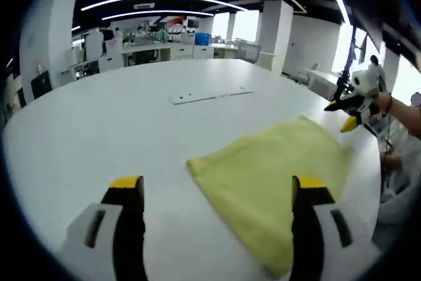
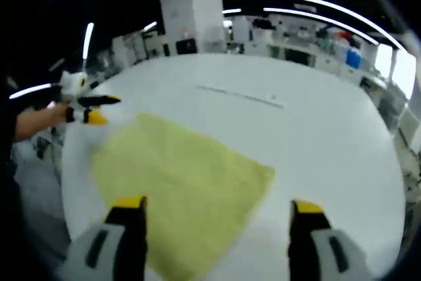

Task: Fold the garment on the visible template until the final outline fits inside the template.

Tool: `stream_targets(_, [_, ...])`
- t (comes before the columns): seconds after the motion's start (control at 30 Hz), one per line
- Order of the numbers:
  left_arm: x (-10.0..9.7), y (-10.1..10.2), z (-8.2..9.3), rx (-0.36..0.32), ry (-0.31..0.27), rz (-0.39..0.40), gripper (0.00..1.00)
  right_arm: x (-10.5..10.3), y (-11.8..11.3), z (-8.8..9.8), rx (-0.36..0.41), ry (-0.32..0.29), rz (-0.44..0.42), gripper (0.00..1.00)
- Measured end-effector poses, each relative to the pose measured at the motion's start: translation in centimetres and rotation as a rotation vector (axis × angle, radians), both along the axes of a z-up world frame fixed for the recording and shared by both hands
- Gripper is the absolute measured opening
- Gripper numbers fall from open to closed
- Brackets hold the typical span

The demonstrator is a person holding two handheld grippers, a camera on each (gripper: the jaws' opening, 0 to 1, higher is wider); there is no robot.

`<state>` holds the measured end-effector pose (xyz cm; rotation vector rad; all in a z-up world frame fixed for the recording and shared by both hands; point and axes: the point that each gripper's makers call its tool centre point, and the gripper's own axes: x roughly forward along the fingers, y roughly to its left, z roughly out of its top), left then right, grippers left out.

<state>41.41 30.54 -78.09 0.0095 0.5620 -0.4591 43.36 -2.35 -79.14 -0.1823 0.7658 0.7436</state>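
Your left tool [image 1: 220,192] sits nearest, jaws spread wide and holding nothing, its right jaw over the near edge of the yellow cloth [image 1: 276,176]. Your right tool [image 2: 217,212] is likewise spread and empty, hovering low above the cloth [image 2: 177,182]. The cloth lies flat on the white round surface [image 1: 99,123], near its edge on your side. It looks like soft terry: light, limp, likely to sag and drag when lifted. Take it by two corners, pinching well in so the fabric doesn't slip. No template outline can be made out under it. A long flat strip [image 1: 210,95] lies well beyond. No containers near the cloth.
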Motion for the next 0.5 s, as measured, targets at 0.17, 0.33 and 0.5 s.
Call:
stream_targets(0.17, [-2.0,-0.3,0.1,-0.006,-0.005,-0.033,0.96,-2.7,0.2,0.4,0.008,0.005,0.033,0.91])
stream_targets(0.33, [-3.7,-0.5,0.6,0.011,-0.029,-0.045,0.99,-4.9,0.1,0.2,0.01,0.009,0.049,0.9])
stream_targets(0.5, [-5.2,-1.0,0.8,-0.007,-0.037,-0.052,0.99,-6.8,-0.4,-0.4,0.008,0.022,0.055,0.88])
